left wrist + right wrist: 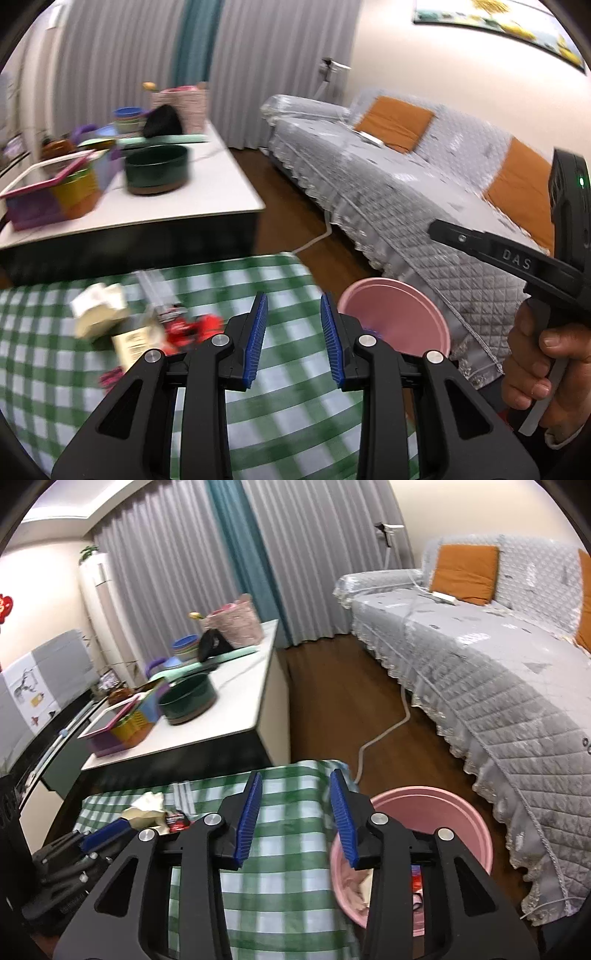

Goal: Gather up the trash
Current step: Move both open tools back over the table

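Several scraps of trash [147, 325] lie on the checked worktop [280, 280] ahead-left of the empty, open left claw [291, 339], seemingly nearer than the open right claw [297, 819] by the pink bin [461, 812].

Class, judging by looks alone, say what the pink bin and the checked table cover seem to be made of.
Pink bin: probably moulded plastic, with a smooth, matte wall and one even colour. Checked table cover: likely woven cloth or coated fabric, since it drapes and folds over the table edge.
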The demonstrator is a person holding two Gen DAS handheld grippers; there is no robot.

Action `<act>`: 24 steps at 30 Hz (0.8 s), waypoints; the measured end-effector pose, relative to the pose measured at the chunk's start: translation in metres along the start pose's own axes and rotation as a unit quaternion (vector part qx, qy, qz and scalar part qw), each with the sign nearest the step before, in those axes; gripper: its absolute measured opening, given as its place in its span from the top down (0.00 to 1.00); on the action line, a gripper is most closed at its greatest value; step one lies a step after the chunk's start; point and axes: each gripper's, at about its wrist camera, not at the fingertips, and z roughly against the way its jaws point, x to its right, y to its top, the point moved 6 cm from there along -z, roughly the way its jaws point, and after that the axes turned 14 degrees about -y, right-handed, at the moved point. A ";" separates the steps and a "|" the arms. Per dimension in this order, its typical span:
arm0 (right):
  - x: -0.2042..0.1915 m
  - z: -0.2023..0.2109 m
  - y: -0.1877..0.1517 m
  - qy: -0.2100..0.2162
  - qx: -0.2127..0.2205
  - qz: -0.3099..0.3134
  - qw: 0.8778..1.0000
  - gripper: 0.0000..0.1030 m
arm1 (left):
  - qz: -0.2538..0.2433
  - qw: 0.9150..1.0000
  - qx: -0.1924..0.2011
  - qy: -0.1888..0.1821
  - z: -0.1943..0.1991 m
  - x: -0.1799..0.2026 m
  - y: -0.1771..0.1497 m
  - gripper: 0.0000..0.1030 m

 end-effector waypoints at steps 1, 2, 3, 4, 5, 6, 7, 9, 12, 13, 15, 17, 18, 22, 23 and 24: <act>-0.007 0.001 -0.001 0.004 0.000 0.003 1.000 0.64 | 0.005 1.000 0.003 0.008 0.010 -0.011 0.000 0.72; -0.014 0.001 -0.002 0.009 -0.001 0.006 1.000 0.64 | 0.009 1.000 0.004 0.015 0.018 -0.020 0.001 0.72; -0.023 0.001 -0.003 0.015 -0.003 0.010 1.000 0.64 | 0.012 1.000 0.005 0.024 0.027 -0.030 0.001 0.72; -0.030 0.001 -0.005 0.019 -0.004 0.013 1.000 0.65 | 0.015 0.999 0.007 0.032 0.036 -0.040 0.002 0.72; -0.036 0.001 -0.006 0.023 -0.005 0.017 1.000 0.65 | 0.019 0.999 0.009 0.038 0.043 -0.049 0.002 0.72; -0.045 0.000 -0.009 0.026 -0.006 0.023 0.999 0.65 | 0.023 0.999 0.013 0.046 0.053 -0.060 0.003 0.72; -0.051 -0.001 -0.010 0.027 -0.007 0.028 0.999 0.65 | 0.025 0.998 0.017 0.053 0.059 -0.067 0.004 0.72; -0.062 -0.004 -0.013 0.031 -0.010 0.037 0.999 0.67 | 0.030 0.997 0.026 0.066 0.071 -0.082 0.005 0.72; -0.079 -0.013 -0.020 0.039 -0.022 0.047 0.998 0.68 | 0.047 0.995 0.040 0.077 0.084 -0.102 0.001 0.72; -0.083 -0.014 -0.022 0.041 -0.023 0.051 0.998 0.68 | 0.058 0.994 0.045 0.080 0.086 -0.110 -0.002 0.72; -0.093 -0.018 -0.026 0.044 -0.025 0.061 0.997 0.68 | 0.075 0.992 0.048 0.085 0.086 -0.120 -0.008 0.72; -0.102 -0.023 -0.031 0.048 -0.028 0.069 0.996 0.68 | 0.089 0.990 0.052 0.095 0.084 -0.132 -0.014 0.72; -0.107 -0.026 -0.033 0.051 -0.030 0.075 0.995 0.70 | 0.091 0.990 0.054 0.098 0.083 -0.135 -0.016 0.72; -0.124 -0.036 -0.040 0.061 -0.036 0.090 0.993 0.73 | 0.075 0.989 0.043 0.116 0.074 -0.145 -0.023 0.72; -0.129 -0.039 -0.042 0.065 -0.037 0.093 0.993 0.73 | 0.074 0.990 0.040 0.117 0.072 -0.147 -0.024 0.72; -0.133 -0.041 -0.043 0.068 -0.038 0.096 0.992 0.73 | 0.075 0.990 0.039 0.117 0.071 -0.149 -0.025 0.72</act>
